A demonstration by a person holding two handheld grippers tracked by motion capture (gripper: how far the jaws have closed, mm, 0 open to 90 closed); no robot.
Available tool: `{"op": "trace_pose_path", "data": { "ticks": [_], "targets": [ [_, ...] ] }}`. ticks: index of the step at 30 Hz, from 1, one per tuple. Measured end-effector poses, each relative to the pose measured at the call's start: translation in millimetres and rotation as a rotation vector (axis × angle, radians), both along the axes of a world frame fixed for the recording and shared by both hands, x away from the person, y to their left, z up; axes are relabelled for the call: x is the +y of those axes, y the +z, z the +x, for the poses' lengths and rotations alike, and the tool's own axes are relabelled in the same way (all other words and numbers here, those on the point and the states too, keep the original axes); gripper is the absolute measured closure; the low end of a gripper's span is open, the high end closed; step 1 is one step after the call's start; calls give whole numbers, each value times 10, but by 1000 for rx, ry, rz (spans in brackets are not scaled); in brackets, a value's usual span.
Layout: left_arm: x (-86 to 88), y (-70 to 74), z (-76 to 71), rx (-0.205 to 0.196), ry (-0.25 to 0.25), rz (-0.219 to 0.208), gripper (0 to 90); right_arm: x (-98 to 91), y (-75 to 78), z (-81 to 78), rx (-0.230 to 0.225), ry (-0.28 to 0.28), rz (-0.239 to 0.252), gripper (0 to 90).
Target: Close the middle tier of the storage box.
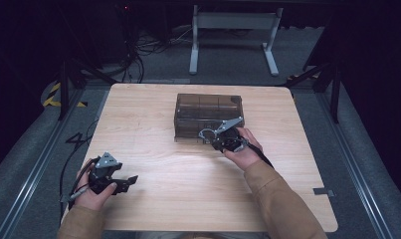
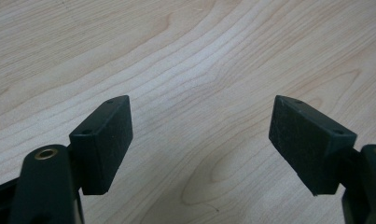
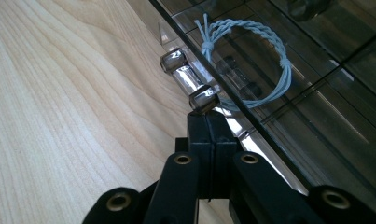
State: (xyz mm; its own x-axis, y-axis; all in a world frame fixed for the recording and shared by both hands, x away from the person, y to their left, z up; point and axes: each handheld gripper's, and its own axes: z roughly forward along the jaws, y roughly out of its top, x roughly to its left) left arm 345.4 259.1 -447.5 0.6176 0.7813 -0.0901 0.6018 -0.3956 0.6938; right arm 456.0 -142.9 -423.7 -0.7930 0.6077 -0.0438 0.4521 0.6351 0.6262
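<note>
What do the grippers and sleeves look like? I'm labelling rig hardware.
Both grippers, left and right, are black with grey three-cornered top plates. The jaws are black blocks with brass-coloured rivets. A dark cable trails from the left one. The sleeves are tan.

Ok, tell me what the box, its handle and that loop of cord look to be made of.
Box: smoky see-through plastic, glossy; dividers show through the lid.
Handle: clear hard plastic, perhaps acrylic; bright glints on its round ends.
Loop of cord: pale blue twisted string, matte, with knots; fibre unclear.
</note>
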Motion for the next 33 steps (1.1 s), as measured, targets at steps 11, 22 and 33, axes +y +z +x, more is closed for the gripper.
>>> {"op": "trace_pose_path", "data": {
  "ticks": [11, 22, 33],
  "targets": [
    [1, 2, -1, 1, 0, 0, 225, -1, -11, 56, -5, -17, 5, 900],
    [7, 8, 1, 9, -7, 3, 225, 12, -7, 121, -13, -72, 4, 900],
    [8, 8, 0, 6, -6, 0, 225, 19, -4, 185, -9, -129, 15, 900]
  ]
}}
